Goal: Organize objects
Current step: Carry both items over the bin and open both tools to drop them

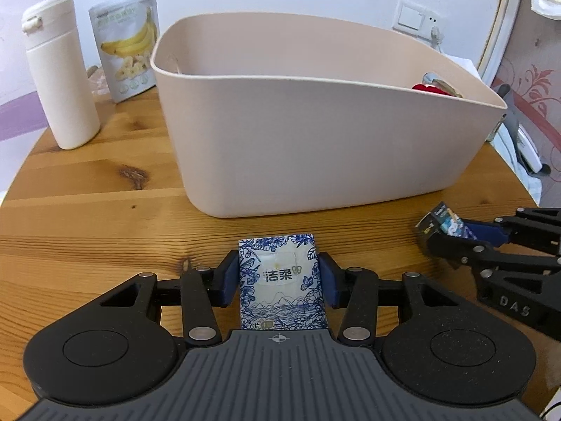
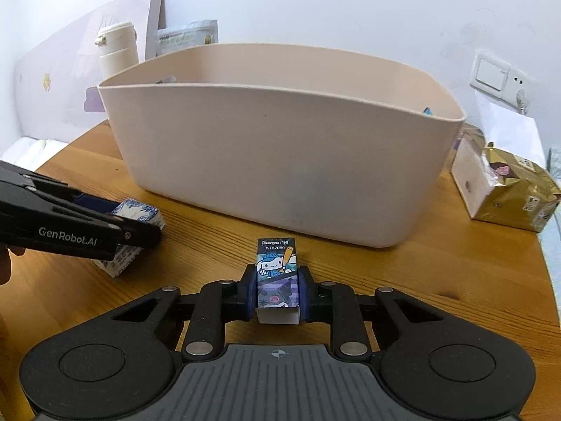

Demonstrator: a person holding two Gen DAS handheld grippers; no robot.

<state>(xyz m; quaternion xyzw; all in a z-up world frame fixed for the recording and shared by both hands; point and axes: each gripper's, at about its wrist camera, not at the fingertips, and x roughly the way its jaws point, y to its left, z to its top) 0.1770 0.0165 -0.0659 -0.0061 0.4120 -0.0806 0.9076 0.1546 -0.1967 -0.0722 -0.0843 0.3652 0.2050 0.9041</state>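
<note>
My left claw [image 1: 279, 277] grips blue-white floral tissue pack [image 1: 280, 280]; right claw [image 2: 277, 287] grips small cartoon-printed box [image 2: 277, 277]; beige plastic bin [image 1: 315, 133] sits straight ahead, upper frame.

A round wooden table [image 1: 105, 217] carries a beige bin [image 1: 315, 140], white flask [image 1: 61, 70], snack pouch [image 1: 128, 45] and gold bag [image 2: 515, 189].
</note>
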